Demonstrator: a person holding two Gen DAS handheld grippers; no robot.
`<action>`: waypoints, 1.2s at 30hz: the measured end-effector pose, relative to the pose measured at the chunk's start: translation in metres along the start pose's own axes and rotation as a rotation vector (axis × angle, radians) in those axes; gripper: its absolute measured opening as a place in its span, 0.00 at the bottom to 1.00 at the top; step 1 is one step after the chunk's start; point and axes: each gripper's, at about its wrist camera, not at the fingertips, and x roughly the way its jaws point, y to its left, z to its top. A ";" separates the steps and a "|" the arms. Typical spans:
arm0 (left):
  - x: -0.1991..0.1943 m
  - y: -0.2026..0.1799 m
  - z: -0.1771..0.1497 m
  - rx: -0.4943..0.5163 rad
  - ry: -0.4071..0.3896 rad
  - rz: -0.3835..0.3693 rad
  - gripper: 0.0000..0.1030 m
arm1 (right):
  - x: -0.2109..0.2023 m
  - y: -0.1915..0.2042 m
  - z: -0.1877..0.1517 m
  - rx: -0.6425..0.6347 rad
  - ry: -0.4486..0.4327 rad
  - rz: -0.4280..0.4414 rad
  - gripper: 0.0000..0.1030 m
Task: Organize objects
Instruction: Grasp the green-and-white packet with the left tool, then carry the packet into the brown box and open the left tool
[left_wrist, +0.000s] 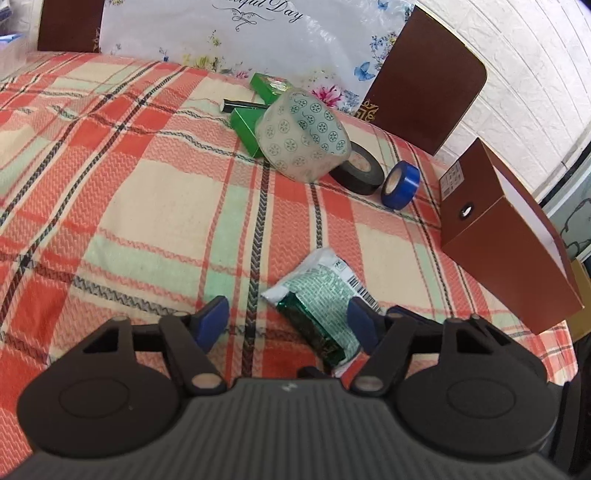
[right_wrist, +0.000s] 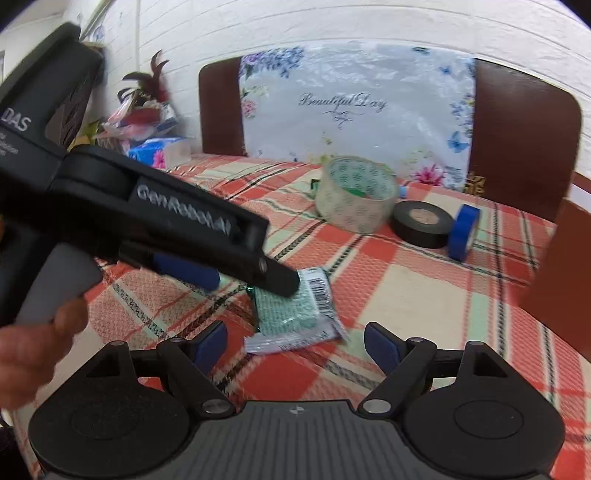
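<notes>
Left gripper (left_wrist: 288, 321) is seen spread wide over the packet (left_wrist: 321, 299), which lies flat on the plaid cloth (left_wrist: 147, 192), one blue pad (left_wrist: 360, 321) at its edge; nothing clamped. Right gripper (right_wrist: 295, 345) likewise wide open, empty, just before the packet. Clear tape (left_wrist: 303, 134), black tape (left_wrist: 360, 168) and blue tape (left_wrist: 400, 184) are noted behind, brown box (left_wrist: 498, 236) to the right.

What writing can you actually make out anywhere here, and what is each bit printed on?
"Beautiful Day": script on the floral sheet against the chair backs.
"GenRobot.AI": on the left gripper, along its side.
"DAS": on that gripper's handle; the lines below it are too blurred.
Barcode on the green packet: digits too small to read.
Label on the brown box: unreadable.
Gold emblem on the brown chair back: illegible.
</notes>
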 end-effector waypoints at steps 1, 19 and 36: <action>0.000 0.000 0.000 -0.002 0.002 -0.003 0.62 | 0.005 0.000 0.000 -0.007 0.010 -0.005 0.76; -0.011 -0.159 0.058 0.307 -0.088 -0.250 0.33 | -0.064 -0.065 0.017 0.076 -0.279 -0.317 0.45; 0.058 -0.296 0.043 0.560 -0.082 -0.226 0.49 | -0.110 -0.210 0.000 0.267 -0.288 -0.633 0.51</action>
